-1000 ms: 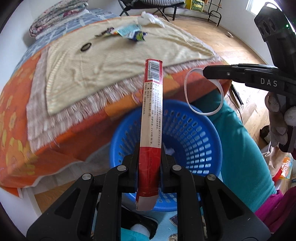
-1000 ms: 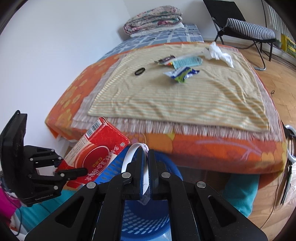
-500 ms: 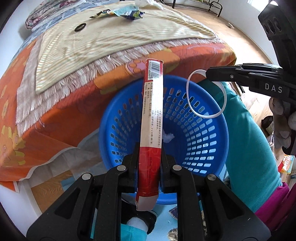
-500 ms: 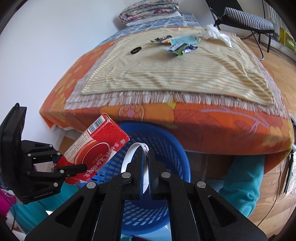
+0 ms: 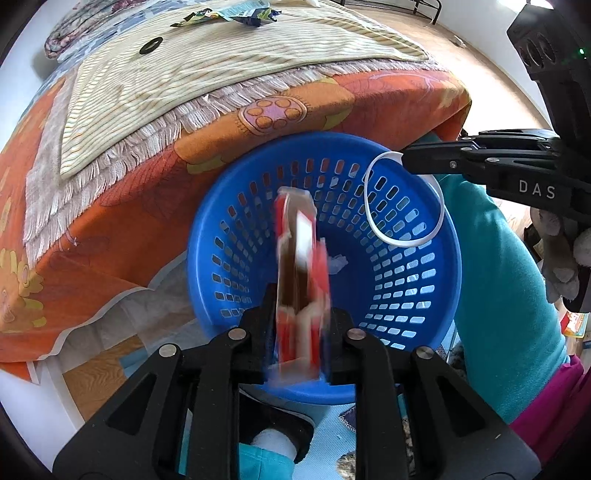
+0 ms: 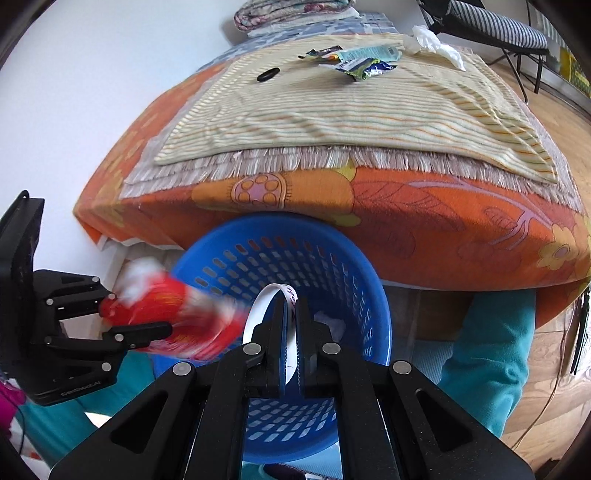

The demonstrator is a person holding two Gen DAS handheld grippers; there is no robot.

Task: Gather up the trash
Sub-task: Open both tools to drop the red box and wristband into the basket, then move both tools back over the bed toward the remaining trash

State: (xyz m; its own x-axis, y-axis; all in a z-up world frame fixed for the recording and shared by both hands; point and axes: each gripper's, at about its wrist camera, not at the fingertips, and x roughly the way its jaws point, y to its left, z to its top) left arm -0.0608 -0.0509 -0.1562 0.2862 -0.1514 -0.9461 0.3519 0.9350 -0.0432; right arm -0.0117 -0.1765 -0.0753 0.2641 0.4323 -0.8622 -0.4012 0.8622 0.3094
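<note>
A blue plastic basket (image 5: 424,314) stands on the floor against the bed; it also shows in the right wrist view (image 6: 369,280). My left gripper (image 5: 301,328) is over its near rim with its jaws parted. The red and white carton (image 5: 300,273) is blurred and slipping down between them into the basket; it shows blurred in the right wrist view (image 6: 177,317). My right gripper (image 6: 291,321) is shut on a white paper ring (image 6: 258,306) above the basket, also seen in the left wrist view (image 5: 402,199). A white scrap (image 5: 338,263) lies in the basket.
On the striped blanket (image 6: 332,110) of the bed lie snack wrappers (image 6: 362,62), a black ring (image 6: 268,75) and a white tissue (image 6: 436,40). A folding chair (image 6: 491,26) stands on the wooden floor behind. The person's teal-clad leg (image 5: 498,295) is right of the basket.
Both grippers came lower over the basket. My left gripper has opened and the carton, held upright before, now tips and falls, blurred. The right gripper still holds the paper ring.
</note>
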